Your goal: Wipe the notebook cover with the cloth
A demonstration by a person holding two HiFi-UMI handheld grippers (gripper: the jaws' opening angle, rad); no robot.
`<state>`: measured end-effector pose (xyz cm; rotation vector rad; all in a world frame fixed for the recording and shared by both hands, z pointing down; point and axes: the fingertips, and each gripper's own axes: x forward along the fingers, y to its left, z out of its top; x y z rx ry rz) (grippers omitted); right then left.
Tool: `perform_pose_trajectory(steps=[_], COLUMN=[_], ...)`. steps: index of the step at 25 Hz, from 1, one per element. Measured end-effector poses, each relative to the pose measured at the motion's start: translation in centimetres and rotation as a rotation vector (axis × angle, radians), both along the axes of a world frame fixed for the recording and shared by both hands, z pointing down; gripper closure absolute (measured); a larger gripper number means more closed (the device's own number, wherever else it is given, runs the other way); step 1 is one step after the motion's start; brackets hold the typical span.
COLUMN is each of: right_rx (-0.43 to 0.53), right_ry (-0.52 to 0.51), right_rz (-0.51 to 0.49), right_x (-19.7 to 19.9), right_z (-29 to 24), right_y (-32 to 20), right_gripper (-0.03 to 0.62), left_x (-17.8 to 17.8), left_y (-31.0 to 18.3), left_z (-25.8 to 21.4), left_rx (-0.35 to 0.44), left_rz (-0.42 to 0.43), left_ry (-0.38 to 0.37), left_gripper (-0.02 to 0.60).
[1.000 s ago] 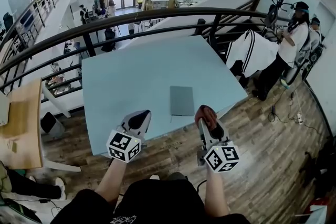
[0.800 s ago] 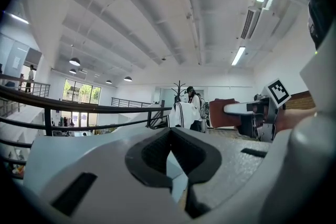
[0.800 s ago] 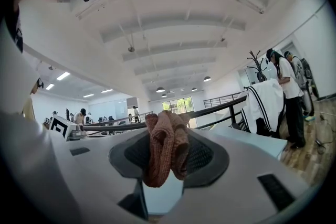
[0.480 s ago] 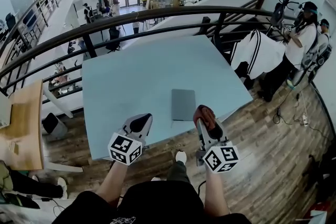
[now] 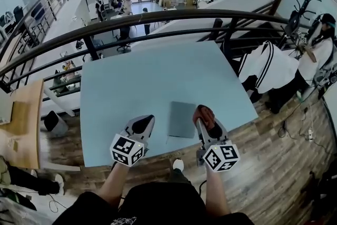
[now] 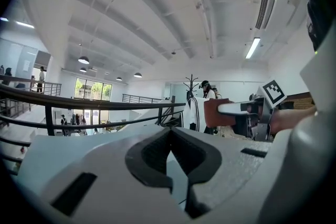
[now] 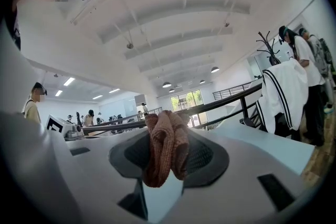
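Notebook [image 5: 182,119]: grey, closed, flat on blue surface [image 5: 137,81], near its front edge.
Cloth [image 7: 164,148]: reddish-brown, bunched, clamped between right gripper [image 5: 205,118] fingers, just beside notebook's right edge.
Left gripper [image 6: 169,139]: fingers together, nothing between them, left of notebook.

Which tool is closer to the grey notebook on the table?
Right. The right tool, gripping the cloth, is at the right edge of the notebook; the left tool is farther off, to its left.
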<state>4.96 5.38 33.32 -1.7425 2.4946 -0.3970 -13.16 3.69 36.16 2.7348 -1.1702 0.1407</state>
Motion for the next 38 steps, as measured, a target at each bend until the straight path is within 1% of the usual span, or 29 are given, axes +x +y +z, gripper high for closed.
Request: perform_pose_trajectory(steps=[5,12,18,23,26,32,38], right_rx=[-0.024,-0.053,-0.086,-0.133,-0.152,-0.21,-0.281], right_ry=[0.008,0.003,0.016,0.01,0.0,-0.029,-0.065], right_rz=[-0.063,-0.122,-0.173,-0.2,-0.216,-0.254,-0.26], right_x=[2.2,5.8,8.0,9.8,10.3,9.7,9.0], right_z=[0.9,2.6,5.0,7.2,8.1,10.1,12.7], right_y=[-3.9,-8.3,-11.1,-13.1,-13.9,-14.1,-14.5], right_gripper=[0.441,0.441,0.441,0.441,0.441,0.441,0.441], left_x=[3.1,8.3,11.1,13.3,13.8,13.7,13.1], left_y=[-3.2,-6.9,-9.2,-10.6,-11.2,-11.4,-12.6], left_z=[0.3,0.5,1.7,2.3,2.9,4.0,5.0], left_rx=[-0.008,0.001,-0.012,-0.025,-0.038,-0.076,-0.105], left_rz=[-0.031,-0.045,-0.075,-0.085,-0.098,-0.124,-0.164], left_ry=[-0.021,-0.039,-0.059,-0.088,-0.095,-0.107,-0.089], left_gripper=[0.574,0.574,0.574,0.574,0.574,0.574,0.574])
